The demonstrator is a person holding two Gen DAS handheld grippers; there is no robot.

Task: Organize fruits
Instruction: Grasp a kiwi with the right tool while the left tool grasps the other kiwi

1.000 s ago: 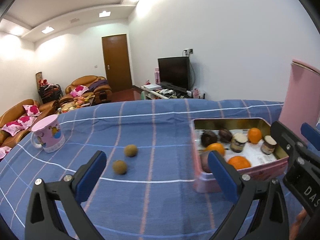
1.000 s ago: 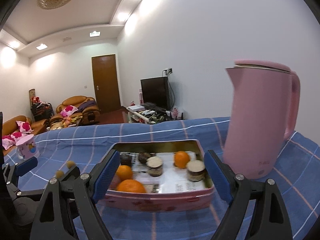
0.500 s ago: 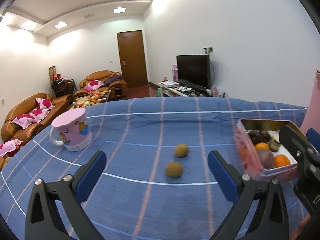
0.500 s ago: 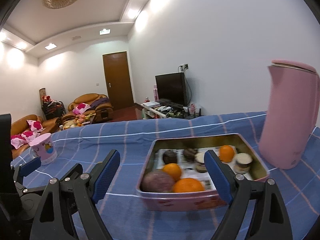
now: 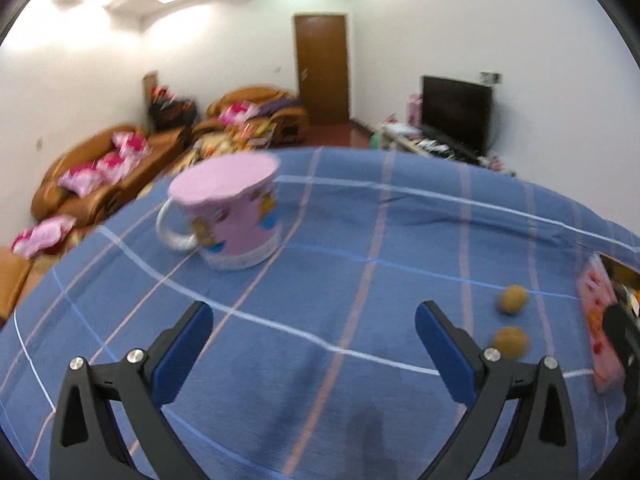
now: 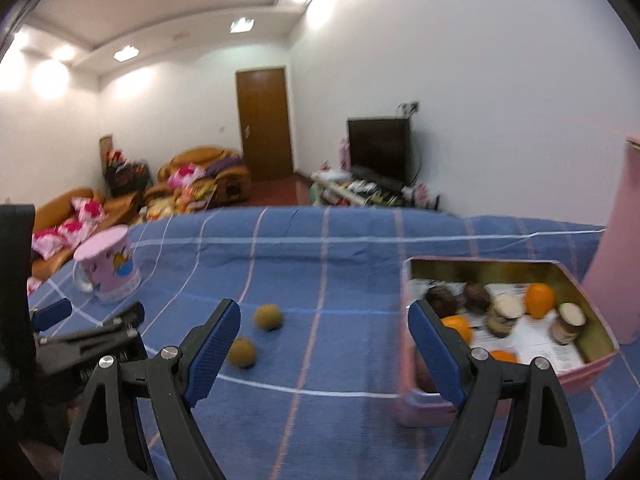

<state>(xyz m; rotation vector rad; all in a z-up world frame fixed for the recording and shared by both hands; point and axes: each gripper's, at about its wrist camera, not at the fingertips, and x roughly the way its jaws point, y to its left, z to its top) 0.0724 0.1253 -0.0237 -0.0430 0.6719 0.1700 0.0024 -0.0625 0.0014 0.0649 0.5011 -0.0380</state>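
Observation:
Two small brown round fruits lie loose on the blue checked cloth: the nearer fruit (image 6: 241, 353) (image 5: 511, 343) and the farther fruit (image 6: 269, 317) (image 5: 512, 299). A pink tin (image 6: 592, 372) (image 5: 600, 332) at the right holds oranges (image 6: 539, 299), dark fruits (image 6: 441, 300) and small jars (image 6: 503, 314). My right gripper (image 6: 322, 338) is open and empty, with the fruits just beyond its left finger and the tin behind its right finger. My left gripper (image 5: 314, 342) is open and empty over bare cloth; the fruits lie to the right of it.
A pink cartoon mug (image 5: 228, 216) (image 6: 110, 270) stands at the far left of the table. A tall pink kettle (image 6: 624, 248) stands at the right, behind the tin. Sofas, a door and a television lie beyond the table's far edge.
Both grippers have swung left across the table. The tin slid toward the right edge in both views, the mug grew larger in the left wrist view, and the two brown fruits came into the right wrist view.

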